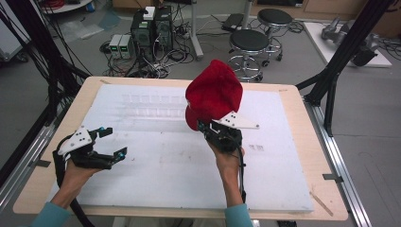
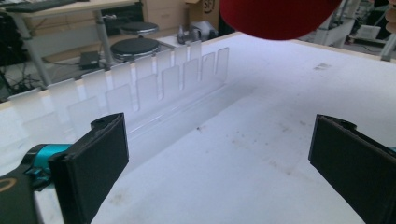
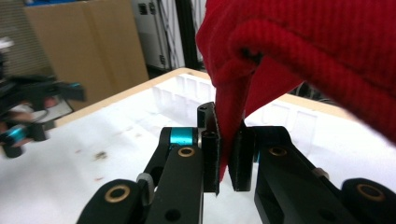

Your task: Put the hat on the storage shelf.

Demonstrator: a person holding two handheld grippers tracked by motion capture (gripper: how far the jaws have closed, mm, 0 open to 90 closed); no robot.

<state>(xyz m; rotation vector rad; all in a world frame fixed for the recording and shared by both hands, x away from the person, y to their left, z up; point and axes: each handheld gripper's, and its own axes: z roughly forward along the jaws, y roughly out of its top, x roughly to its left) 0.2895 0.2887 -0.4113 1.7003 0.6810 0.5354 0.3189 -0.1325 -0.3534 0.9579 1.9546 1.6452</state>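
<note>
A red knitted hat (image 1: 213, 92) is held up over the middle of the white board, clear of the surface. My right gripper (image 1: 208, 126) is shut on the hat's rim from below; in the right gripper view (image 3: 225, 156) the red fabric (image 3: 299, 51) is pinched between the two pads. My left gripper (image 1: 109, 143) hovers over the board's left side, open with nothing between its fingers. In the left gripper view (image 2: 219, 163) its jaws stand wide apart, and the hat's underside (image 2: 280, 16) hangs at the top.
A clear plastic rack (image 2: 154, 91) with rows of upright tabs stands on the white board (image 1: 156, 165) toward the far side (image 1: 151, 106). The wooden table edge (image 1: 302, 118) frames the board. Stools (image 1: 249, 42), computers and cables sit on the floor beyond.
</note>
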